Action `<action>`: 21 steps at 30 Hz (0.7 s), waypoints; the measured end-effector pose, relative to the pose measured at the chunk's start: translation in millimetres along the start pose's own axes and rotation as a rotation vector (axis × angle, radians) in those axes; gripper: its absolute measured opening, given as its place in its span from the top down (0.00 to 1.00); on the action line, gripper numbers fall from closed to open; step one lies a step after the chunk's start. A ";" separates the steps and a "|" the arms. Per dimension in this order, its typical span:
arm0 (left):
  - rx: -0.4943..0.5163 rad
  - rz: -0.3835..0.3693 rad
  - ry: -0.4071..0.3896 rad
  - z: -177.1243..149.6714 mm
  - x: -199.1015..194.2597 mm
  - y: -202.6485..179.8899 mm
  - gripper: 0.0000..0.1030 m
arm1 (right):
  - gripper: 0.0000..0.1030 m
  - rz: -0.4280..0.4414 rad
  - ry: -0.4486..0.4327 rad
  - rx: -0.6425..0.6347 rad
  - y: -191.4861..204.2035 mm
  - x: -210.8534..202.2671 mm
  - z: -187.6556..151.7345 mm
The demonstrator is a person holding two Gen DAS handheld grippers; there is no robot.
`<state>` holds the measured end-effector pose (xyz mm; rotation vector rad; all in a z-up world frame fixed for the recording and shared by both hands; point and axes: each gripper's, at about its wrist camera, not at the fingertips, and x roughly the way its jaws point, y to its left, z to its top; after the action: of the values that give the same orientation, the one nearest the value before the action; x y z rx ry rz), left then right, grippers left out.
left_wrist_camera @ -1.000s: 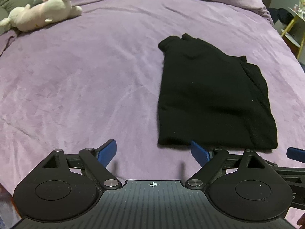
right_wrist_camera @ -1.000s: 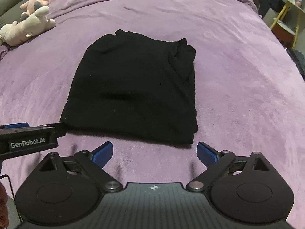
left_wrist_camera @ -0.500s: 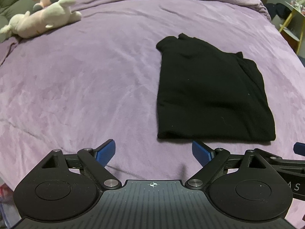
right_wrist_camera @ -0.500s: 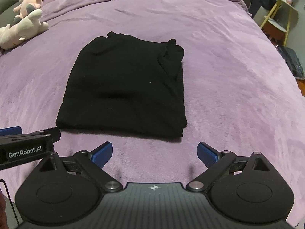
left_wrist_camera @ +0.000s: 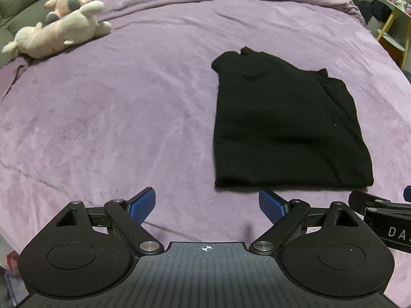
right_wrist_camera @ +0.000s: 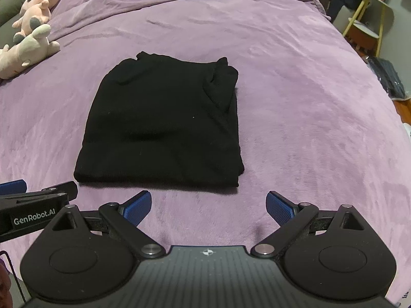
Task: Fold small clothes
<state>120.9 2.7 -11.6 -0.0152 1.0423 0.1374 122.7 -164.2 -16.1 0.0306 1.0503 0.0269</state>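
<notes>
A black garment (right_wrist_camera: 164,125) lies folded into a neat rectangle, flat on a purple bed (right_wrist_camera: 308,102). Both grippers hang side by side just short of its near edge, left gripper (left_wrist_camera: 206,205) and right gripper (right_wrist_camera: 208,205) each spread wide and holding nothing, likely because the fold looks finished. Plush toys (left_wrist_camera: 59,30) sit well apart at the far left
</notes>
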 end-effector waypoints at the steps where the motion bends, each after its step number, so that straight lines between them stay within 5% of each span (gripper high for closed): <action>1: -0.001 0.000 0.001 0.2 0.0 0.1 0.11 | 0.07 0.000 0.000 0.001 -0.1 0.0 0.2; 21: 0.007 -0.008 0.003 -0.5 0.3 -1.4 0.11 | 0.07 -0.003 -0.011 0.019 -0.6 -2.2 1.0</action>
<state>120.7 1.3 -12.2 -0.0136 1.0455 0.1264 122.5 -164.9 -13.7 0.0468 1.0392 0.0139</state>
